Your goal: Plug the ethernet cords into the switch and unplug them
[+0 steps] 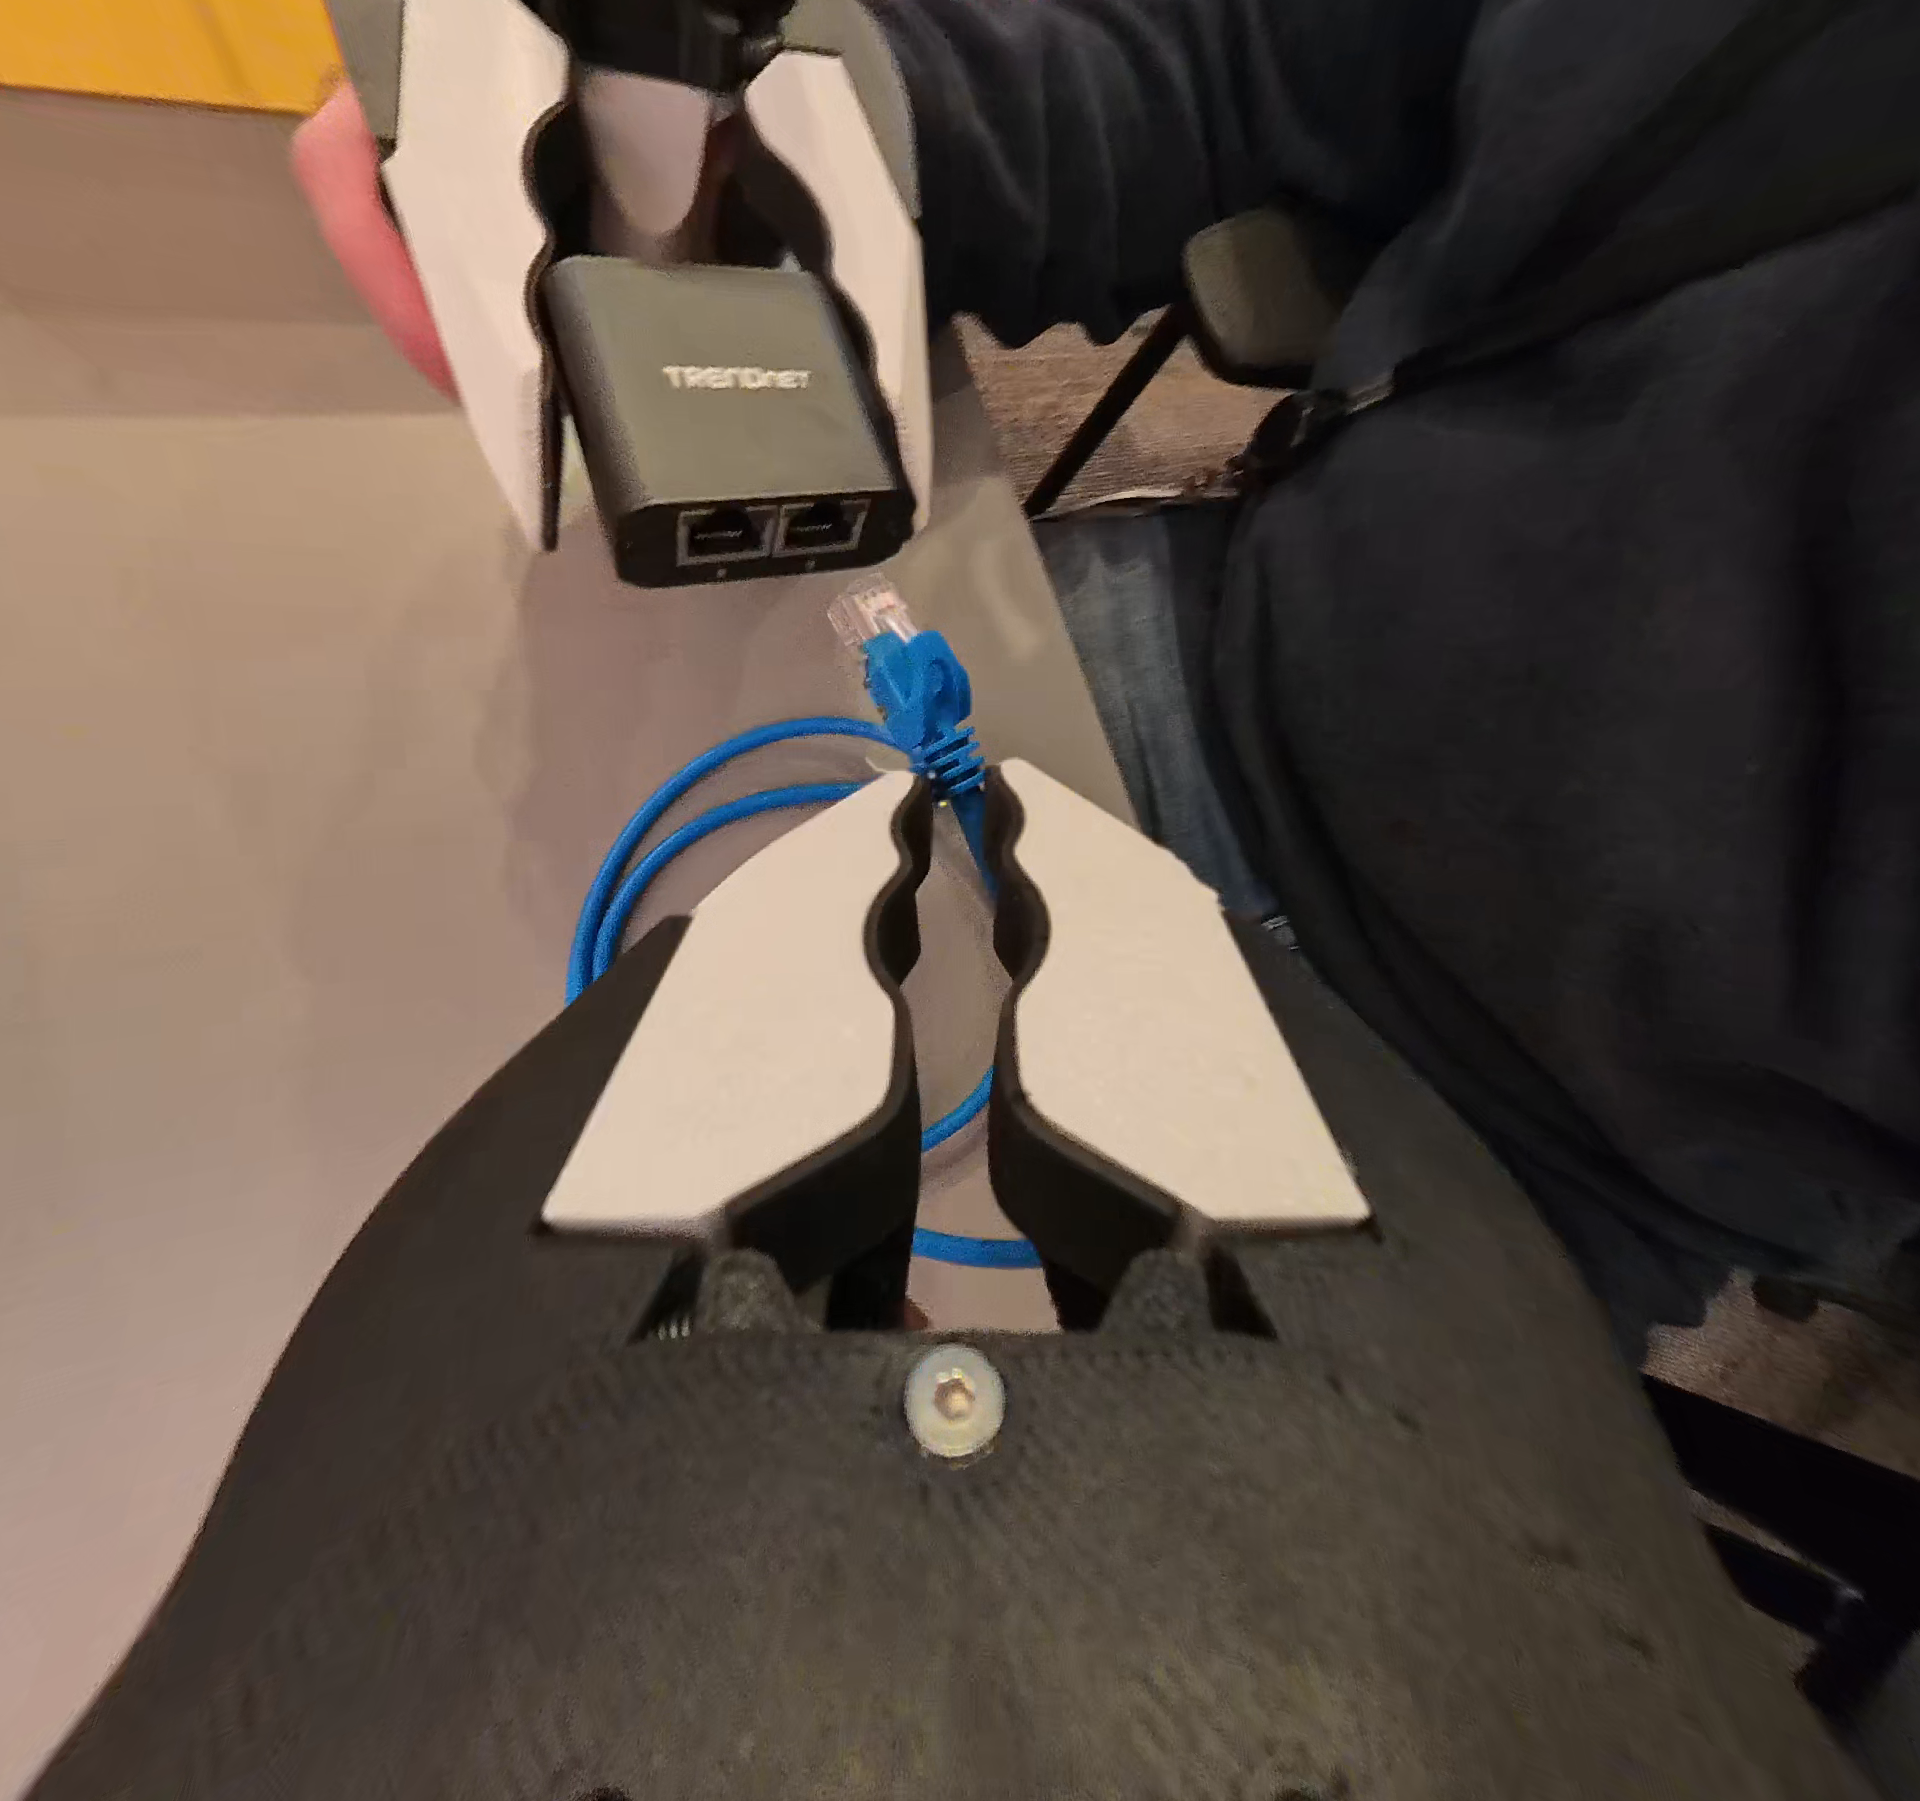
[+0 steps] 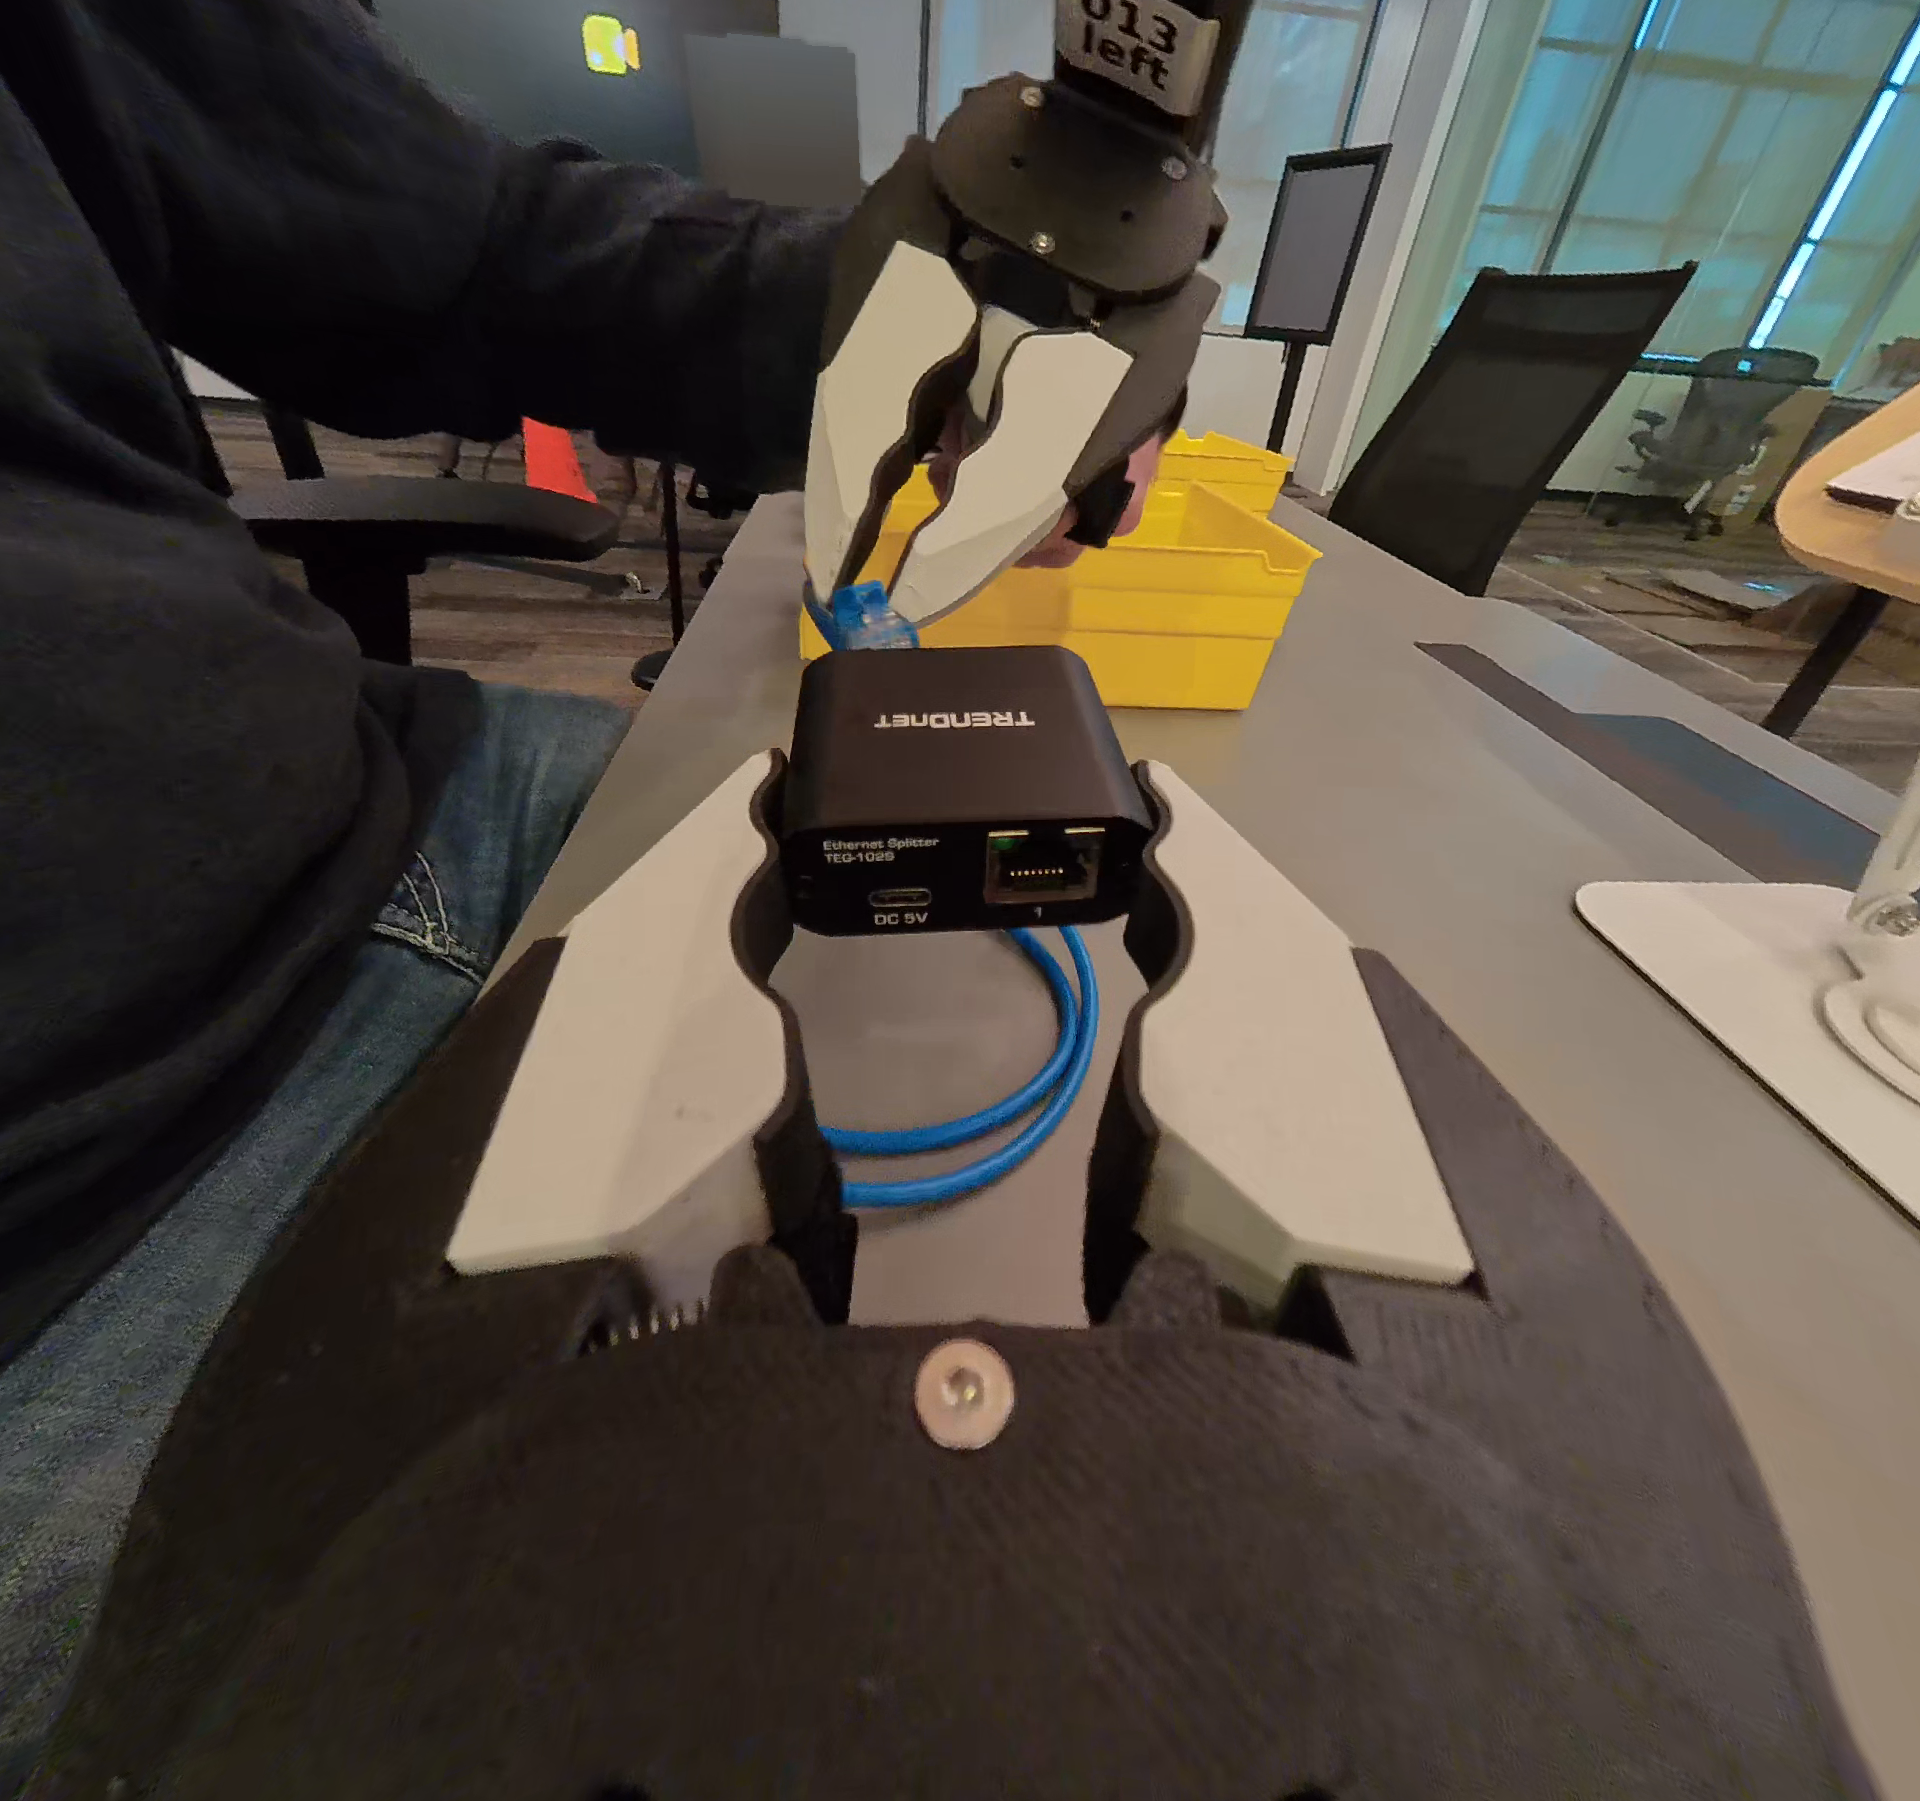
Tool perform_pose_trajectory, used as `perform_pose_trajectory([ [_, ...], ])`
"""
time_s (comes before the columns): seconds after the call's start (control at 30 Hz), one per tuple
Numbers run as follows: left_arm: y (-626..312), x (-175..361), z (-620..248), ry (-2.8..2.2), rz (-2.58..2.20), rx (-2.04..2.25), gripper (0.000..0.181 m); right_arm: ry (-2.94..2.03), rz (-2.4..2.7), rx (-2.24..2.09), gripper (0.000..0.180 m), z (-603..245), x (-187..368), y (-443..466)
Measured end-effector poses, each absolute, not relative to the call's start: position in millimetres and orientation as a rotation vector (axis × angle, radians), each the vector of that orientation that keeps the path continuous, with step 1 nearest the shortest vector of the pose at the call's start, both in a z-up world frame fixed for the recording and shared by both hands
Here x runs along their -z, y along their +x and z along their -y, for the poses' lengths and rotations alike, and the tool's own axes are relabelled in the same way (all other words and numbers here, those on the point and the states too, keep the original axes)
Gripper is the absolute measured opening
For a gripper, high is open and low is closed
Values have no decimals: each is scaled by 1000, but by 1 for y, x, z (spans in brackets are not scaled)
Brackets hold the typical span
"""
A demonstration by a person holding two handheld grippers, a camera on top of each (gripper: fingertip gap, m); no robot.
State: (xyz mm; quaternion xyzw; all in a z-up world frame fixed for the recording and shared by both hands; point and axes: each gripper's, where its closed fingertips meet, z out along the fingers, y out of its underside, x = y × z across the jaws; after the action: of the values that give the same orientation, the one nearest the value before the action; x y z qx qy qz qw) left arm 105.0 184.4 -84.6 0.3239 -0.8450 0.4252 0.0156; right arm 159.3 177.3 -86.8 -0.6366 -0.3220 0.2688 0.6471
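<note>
In the left wrist view the left tool (image 1: 954, 783) is nearly closed, pinching the blue ethernet cord (image 1: 623, 878) just behind its strain-relief boot, so the clear plug (image 1: 868, 608) sticks out past the tips toward the upper centre of the frame. The plug sits just short of the two-port face of the black switch (image 1: 717, 411), slightly right of and below the right-hand port, and looks tilted rather than square to it.

The right tool (image 2: 961, 795) is part-way open, its fingers clamped on the switch's two sides, holding it above the grey table (image 2: 1403, 816) at the middle of the right wrist view. Slack cord loops on the table beneath.

The main risk, as I judge it, is misalignment: a tilted plug could catch the port's edge and jam or skid off the housing. The grip is on the soft boot, so pushing may bend the plug sideways. The switch is held only by its smooth sides, so insertion force could slide it back through the fingers. The loop might also snag.
</note>
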Motion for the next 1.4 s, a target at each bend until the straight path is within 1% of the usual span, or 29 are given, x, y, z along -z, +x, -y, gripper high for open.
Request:
perform_pose_trajectory([
  [0.03, 104, 83, -182, 986, 2607, -1331, 9, -1441, 737, -618, 63, -177, 86, 159],
  [0.37, 104, 88, -172, 845, 2530, -1310, 9, -1431, 816, -649, 63, -172, 87, 148],
  [0.93, 103, 93, -169, 806, 2514, -1273, 9, -1451, 852, -693, 63, -167, 95, 141],
  [1.17, 108, 92, -171, 859, 2534, -1297, 9, -1476, 839, -655, 63, -170, 97, 142],
  [1.4, 122, 90, -179, 1033, 2636, -1361, 9, -1503, 758, -613, 63, -178, 98, 154],
])
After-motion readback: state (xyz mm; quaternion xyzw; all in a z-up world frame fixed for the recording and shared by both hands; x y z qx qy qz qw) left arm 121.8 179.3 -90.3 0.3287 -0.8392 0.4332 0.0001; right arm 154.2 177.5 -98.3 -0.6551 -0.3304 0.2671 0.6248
